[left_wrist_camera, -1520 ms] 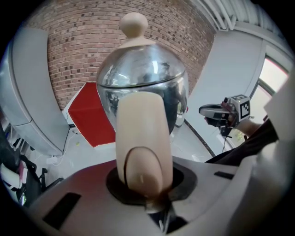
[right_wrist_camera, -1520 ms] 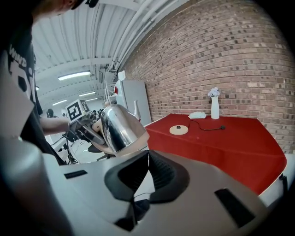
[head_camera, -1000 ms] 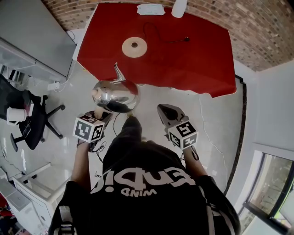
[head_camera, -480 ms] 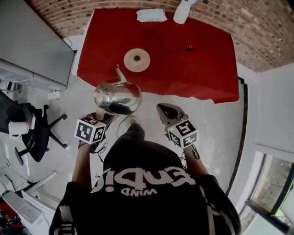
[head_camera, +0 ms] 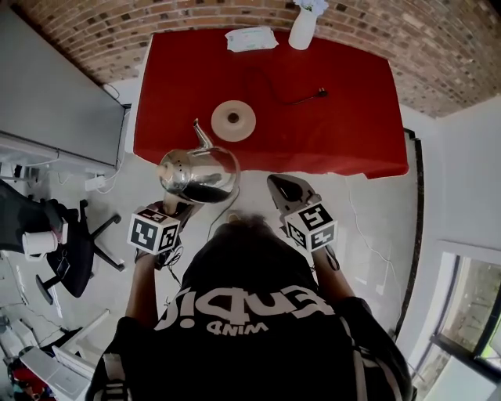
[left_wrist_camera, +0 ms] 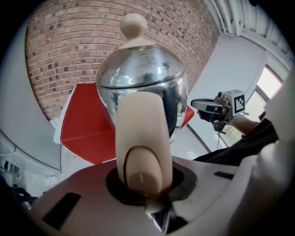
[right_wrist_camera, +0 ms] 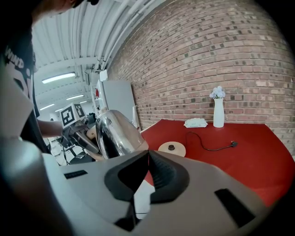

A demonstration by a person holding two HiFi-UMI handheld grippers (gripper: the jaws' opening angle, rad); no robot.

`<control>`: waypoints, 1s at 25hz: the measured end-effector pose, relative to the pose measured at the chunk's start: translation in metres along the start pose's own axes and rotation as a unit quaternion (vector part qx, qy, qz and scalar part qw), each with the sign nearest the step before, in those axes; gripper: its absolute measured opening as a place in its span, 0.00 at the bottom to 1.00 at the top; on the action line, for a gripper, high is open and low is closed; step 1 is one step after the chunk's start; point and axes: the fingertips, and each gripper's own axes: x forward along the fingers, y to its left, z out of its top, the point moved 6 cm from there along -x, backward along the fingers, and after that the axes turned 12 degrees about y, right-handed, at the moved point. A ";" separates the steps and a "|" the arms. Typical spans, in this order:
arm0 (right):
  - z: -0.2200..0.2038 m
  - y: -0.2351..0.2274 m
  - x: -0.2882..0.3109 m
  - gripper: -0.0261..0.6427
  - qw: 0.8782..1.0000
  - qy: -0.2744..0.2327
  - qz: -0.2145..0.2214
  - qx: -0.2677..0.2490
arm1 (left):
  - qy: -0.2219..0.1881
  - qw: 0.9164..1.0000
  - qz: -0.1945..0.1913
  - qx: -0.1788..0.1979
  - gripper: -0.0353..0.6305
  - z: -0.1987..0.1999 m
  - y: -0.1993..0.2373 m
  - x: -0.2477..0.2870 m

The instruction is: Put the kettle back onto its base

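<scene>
A shiny steel kettle (head_camera: 198, 171) with a cream knob and cream handle (left_wrist_camera: 140, 140) hangs in the air just short of the red table's near edge. My left gripper (head_camera: 178, 205) is shut on that handle; in the left gripper view the handle fills the space between the jaws. The round cream base (head_camera: 233, 120) with its black cord lies on the red table (head_camera: 344, 117), beyond the spout; it also shows as the base (right_wrist_camera: 172, 148) in the right gripper view. My right gripper (head_camera: 283, 188) floats beside the kettle (right_wrist_camera: 117, 133), jaws shut and holding nothing.
A white vase (head_camera: 304, 23) and a folded white cloth (head_camera: 250, 37) stand at the table's far edge by the brick wall. A black office chair (head_camera: 66, 231) and grey cabinets are at the left. Pale floor lies under me.
I have stepped closer to the table, and both grippers moved forward with me. The kettle came nearer the table's edge and the base. Neither grip has altered.
</scene>
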 end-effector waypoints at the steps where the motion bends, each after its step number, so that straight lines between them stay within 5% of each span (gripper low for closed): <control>1: 0.001 -0.003 -0.001 0.07 1.000 -0.001 0.000 0.001 | 0.001 1.000 -0.001 -0.001 0.14 0.002 -0.001 0.000; 25: 0.012 -0.038 0.009 0.07 1.000 -0.001 0.019 -0.009 | -0.010 0.999 0.029 0.012 0.14 0.106 0.045 0.025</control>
